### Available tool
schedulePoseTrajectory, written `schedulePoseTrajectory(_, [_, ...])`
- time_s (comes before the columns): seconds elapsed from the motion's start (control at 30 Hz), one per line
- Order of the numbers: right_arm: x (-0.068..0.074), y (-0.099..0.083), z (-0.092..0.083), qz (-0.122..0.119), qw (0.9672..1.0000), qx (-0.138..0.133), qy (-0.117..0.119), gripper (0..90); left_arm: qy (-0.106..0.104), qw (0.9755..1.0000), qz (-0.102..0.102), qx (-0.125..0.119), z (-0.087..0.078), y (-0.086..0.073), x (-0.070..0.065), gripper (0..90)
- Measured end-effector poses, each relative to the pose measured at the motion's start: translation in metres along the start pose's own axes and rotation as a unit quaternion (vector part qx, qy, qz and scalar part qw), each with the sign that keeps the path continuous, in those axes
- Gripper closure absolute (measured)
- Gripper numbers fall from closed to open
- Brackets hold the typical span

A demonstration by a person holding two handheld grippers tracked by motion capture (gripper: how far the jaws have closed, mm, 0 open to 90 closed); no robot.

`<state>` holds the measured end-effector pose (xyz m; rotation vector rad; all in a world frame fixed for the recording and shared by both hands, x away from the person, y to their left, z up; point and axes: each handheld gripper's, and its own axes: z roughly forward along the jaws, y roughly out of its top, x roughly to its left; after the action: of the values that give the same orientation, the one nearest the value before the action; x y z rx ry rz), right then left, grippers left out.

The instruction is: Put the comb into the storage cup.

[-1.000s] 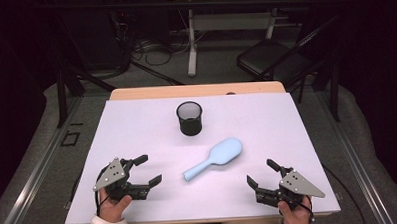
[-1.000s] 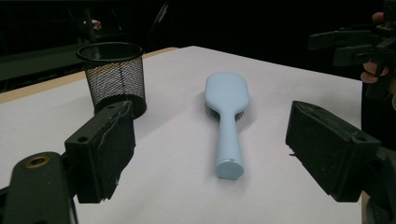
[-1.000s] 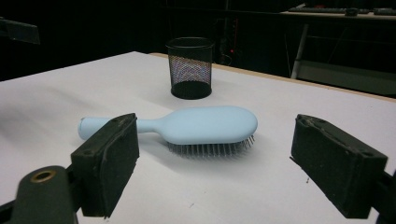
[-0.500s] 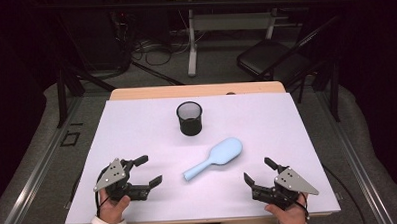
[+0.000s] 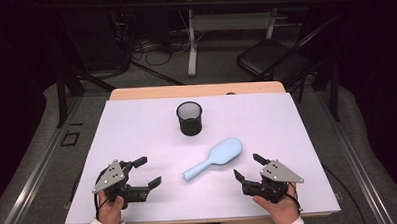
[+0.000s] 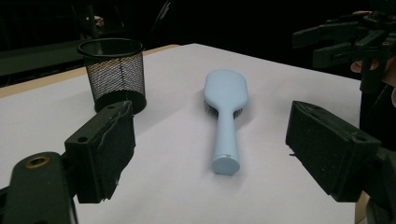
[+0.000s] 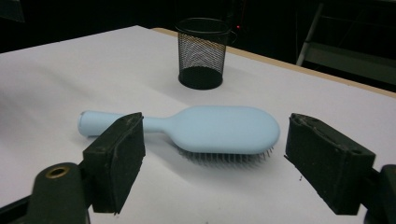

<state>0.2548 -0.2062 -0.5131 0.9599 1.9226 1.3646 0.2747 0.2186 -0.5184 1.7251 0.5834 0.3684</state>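
Observation:
A light blue hairbrush (image 5: 215, 157) lies bristles down on the white table (image 5: 137, 129), its handle pointing toward the near left. Behind it stands a black mesh cup (image 5: 189, 118), upright and empty. My left gripper (image 5: 149, 170) rests near the front left, open, with the hairbrush (image 6: 225, 98) and cup (image 6: 114, 74) ahead of it. My right gripper (image 5: 246, 166) is just right of the handle, open with nothing between its jaws, which have just been closing a little. The hairbrush (image 7: 224, 128) lies crosswise ahead of my right gripper (image 7: 212, 158), the cup (image 7: 201, 51) beyond.
The table's wooden far edge (image 5: 195, 90) borders a dark floor with cables and a table leg (image 5: 190, 42). A black chair (image 5: 275, 64) stands behind at the right. My right gripper (image 6: 345, 42) appears at the upper right of the left gripper view.
My right gripper has moved left and slightly forward toward the hairbrush. The left gripper, the brush and the cup have stayed in place.

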Motion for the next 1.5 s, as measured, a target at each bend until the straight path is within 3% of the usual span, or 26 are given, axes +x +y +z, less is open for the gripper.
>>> schedulePoseTrajectory(0.13, [0.005,0.010,0.013,0.007,0.9996,0.010,0.025,27.2,-0.002,1.0000,-0.003,0.004,0.000,-0.001,0.002,15.5])
schedulePoseTrajectory(0.3, [0.011,0.019,0.031,-0.002,0.9988,0.022,0.044,31.6,-0.002,1.0000,-0.004,0.003,0.000,-0.001,0.002,15.5])
schedulePoseTrajectory(0.87, [0.022,0.029,0.072,0.002,0.9947,0.070,0.076,48.6,-0.005,1.0000,-0.003,0.007,0.002,-0.002,0.003,15.5])
schedulePoseTrajectory(1.03, [0.024,0.032,0.080,0.003,0.9930,0.082,0.085,48.8,-0.005,1.0000,-0.001,0.007,0.002,-0.001,0.003,15.5])
schedulePoseTrajectory(1.23, [0.029,0.036,0.091,-0.022,0.9919,0.084,0.093,46.5,-0.005,1.0000,-0.003,0.003,0.001,-0.001,0.003,15.5])
schedulePoseTrajectory(1.5, [0.036,0.042,0.103,-0.036,0.9905,0.083,0.103,45.4,-0.007,1.0000,-0.003,0.004,0.001,-0.001,0.003,15.5])
